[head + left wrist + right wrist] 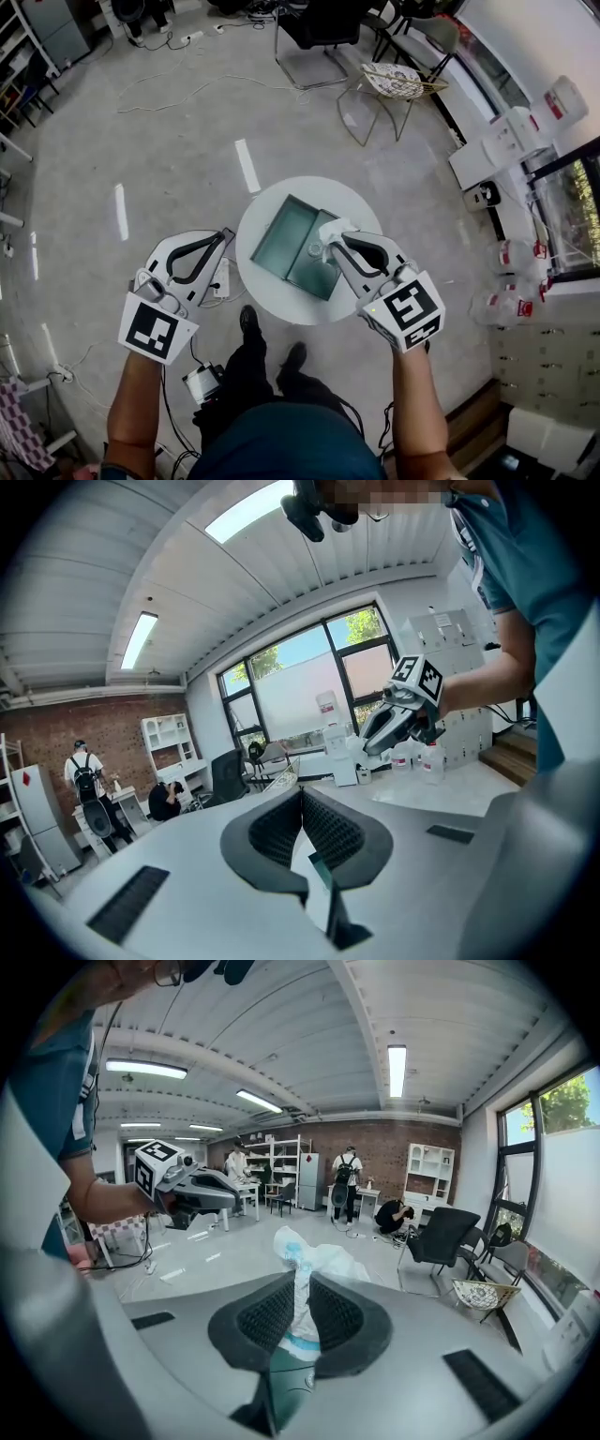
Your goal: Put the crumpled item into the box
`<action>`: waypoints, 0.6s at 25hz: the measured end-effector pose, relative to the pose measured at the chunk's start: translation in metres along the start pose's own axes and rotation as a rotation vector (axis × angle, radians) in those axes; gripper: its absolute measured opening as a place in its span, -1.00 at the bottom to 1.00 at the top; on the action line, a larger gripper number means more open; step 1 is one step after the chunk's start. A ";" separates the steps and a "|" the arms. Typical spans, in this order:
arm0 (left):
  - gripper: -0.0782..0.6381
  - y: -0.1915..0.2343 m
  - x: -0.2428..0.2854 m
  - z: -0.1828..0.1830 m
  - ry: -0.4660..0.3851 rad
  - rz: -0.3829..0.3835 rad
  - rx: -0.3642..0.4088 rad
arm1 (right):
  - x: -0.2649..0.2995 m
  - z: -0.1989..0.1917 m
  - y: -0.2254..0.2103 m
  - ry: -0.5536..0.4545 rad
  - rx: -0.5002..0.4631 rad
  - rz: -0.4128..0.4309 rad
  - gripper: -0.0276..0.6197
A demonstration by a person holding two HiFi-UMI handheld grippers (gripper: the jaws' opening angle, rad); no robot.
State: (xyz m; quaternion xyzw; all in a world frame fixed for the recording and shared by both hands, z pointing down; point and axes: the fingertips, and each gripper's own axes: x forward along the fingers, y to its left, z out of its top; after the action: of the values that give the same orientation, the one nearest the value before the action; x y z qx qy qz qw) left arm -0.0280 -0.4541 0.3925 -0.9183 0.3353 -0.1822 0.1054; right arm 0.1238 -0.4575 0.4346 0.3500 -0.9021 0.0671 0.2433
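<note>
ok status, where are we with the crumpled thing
Left gripper shut, empty, beside the table. Right gripper shut on the crumpled item, above the open box. Not in yet; path clear.

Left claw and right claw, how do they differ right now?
The left claw is shut on nothing; the right claw is shut on the crumpled item. The left claw sits beside the round table, over the floor; the right claw is above the open box on that table. Both have their jaws together and point away from the person.
</note>
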 end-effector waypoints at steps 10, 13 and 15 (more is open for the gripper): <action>-0.73 0.021 0.022 -0.082 0.035 -0.023 -0.074 | 0.092 -0.047 0.004 0.076 0.026 0.053 -0.72; -0.73 0.030 0.026 -0.104 0.046 -0.031 -0.092 | 0.120 -0.059 0.007 0.100 0.036 0.068 -0.72; -0.73 0.033 0.032 -0.118 0.052 -0.033 -0.107 | 0.135 -0.071 0.006 0.117 0.043 0.079 -0.72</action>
State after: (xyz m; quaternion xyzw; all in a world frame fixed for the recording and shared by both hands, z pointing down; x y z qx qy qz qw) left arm -0.0721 -0.5084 0.4980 -0.9230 0.3318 -0.1897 0.0444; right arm 0.0616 -0.5129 0.5620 0.3146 -0.8979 0.1161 0.2850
